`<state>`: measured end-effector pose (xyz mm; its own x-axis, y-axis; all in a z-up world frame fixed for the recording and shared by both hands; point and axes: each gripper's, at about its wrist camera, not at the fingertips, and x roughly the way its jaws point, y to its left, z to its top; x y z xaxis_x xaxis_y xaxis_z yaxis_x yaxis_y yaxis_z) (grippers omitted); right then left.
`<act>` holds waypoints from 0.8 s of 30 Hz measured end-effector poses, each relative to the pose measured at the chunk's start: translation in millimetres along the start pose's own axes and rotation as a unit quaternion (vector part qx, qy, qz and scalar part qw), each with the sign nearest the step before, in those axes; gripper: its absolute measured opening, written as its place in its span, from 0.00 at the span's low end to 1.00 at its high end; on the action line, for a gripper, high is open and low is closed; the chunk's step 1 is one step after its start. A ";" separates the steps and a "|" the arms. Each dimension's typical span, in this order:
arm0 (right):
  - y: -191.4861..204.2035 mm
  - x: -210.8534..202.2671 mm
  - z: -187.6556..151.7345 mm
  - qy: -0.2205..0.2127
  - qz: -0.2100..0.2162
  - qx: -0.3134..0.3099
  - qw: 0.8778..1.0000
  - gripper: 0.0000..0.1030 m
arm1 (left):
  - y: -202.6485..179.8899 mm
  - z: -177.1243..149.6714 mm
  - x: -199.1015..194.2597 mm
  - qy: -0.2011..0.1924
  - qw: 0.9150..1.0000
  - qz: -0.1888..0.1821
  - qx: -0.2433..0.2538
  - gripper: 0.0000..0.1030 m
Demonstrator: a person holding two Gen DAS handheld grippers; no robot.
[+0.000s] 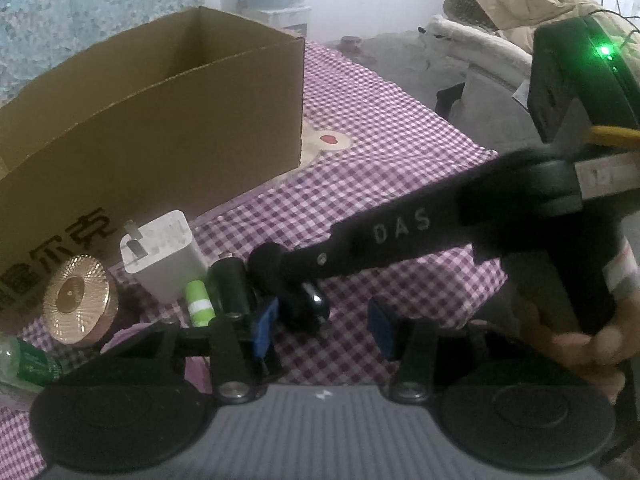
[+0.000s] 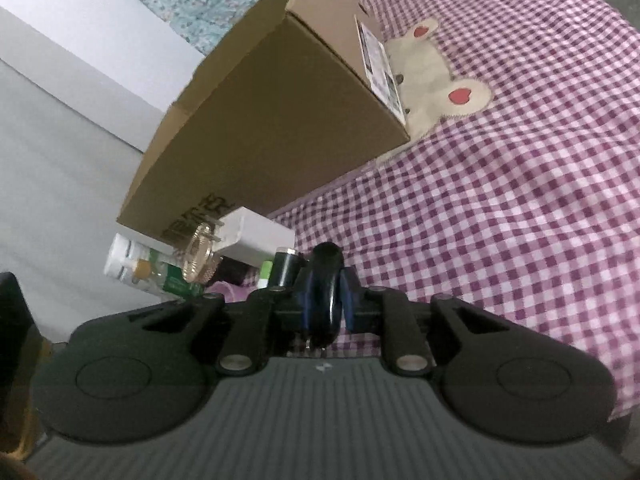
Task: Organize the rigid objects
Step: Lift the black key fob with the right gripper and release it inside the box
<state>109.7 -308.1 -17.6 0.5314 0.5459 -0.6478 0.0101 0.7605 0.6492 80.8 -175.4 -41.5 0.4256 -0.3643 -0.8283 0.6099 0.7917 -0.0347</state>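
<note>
An open cardboard box (image 1: pixel 160 112) stands on the purple checked cloth; it also shows in the right wrist view (image 2: pixel 272 120). In front of it lie a white charger (image 1: pixel 162 256), a gold round lid (image 1: pixel 76 300), a green-white small tube (image 1: pixel 199 302) and a black cylinder (image 1: pixel 232 284). My right gripper (image 2: pixel 325 300) is shut on a glossy black rounded object (image 2: pixel 325 280), low over the cloth; this object (image 1: pixel 308 300) and the right gripper's arm (image 1: pixel 400 236) show in the left wrist view. My left gripper (image 1: pixel 322 326) is open and empty, right beside that object.
A green-labelled plastic bottle (image 1: pixel 24 360) lies at the left, also in the right wrist view (image 2: pixel 140 268). A bear patch (image 2: pixel 432 80) is sewn on the cloth (image 2: pixel 500 200) behind the box. A chair with a beige coat (image 1: pixel 512 12) stands beyond the bed.
</note>
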 end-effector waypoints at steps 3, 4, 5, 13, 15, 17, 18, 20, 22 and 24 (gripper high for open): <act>1.2 1.5 -1.1 0.007 0.009 0.002 1.000 0.16 | 2.6 1.1 -0.1 -0.005 1.000 0.000 -0.003 0.50; 0.8 2.5 -1.0 0.008 0.013 0.004 1.000 0.16 | 3.6 1.6 0.1 -0.006 1.000 -0.001 -0.004 0.50; -0.3 3.5 -0.7 0.010 0.017 0.007 1.000 0.17 | 4.2 2.7 0.8 -0.007 1.000 -0.002 -0.004 0.50; -9.4 5.6 3.8 0.008 0.033 0.026 0.999 0.16 | 3.8 7.5 5.2 -0.006 1.000 0.001 -0.005 0.53; -11.2 3.6 4.4 0.013 0.038 0.032 0.999 0.16 | 4.8 8.0 4.0 -0.001 1.000 -0.002 -0.009 0.52; -13.2 2.9 4.2 0.017 0.047 0.039 0.998 0.16 | 4.6 6.5 2.8 0.000 1.000 -0.001 -0.008 0.48; -14.7 2.0 3.0 0.017 0.050 0.043 0.998 0.16 | 4.6 6.4 2.8 0.000 1.000 0.001 -0.008 0.47; -16.6 0.1 1.9 0.016 0.055 0.049 0.997 0.16 | 4.3 6.2 2.5 -0.002 1.000 0.010 -0.009 0.42; -17.2 -1.6 0.4 0.015 0.057 0.053 0.997 0.16 | 5.1 6.2 0.9 -0.007 1.000 0.013 -0.011 0.36; -16.6 -6.8 -1.2 0.012 0.052 0.050 0.997 0.16 | 5.4 6.8 -0.9 -0.013 1.000 0.003 -0.013 0.35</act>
<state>105.0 -324.0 -24.5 0.5135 0.6295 -0.5831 0.0404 0.6611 0.7492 88.2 -174.1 -37.1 0.4465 -0.3710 -0.8142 0.5903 0.8060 -0.0435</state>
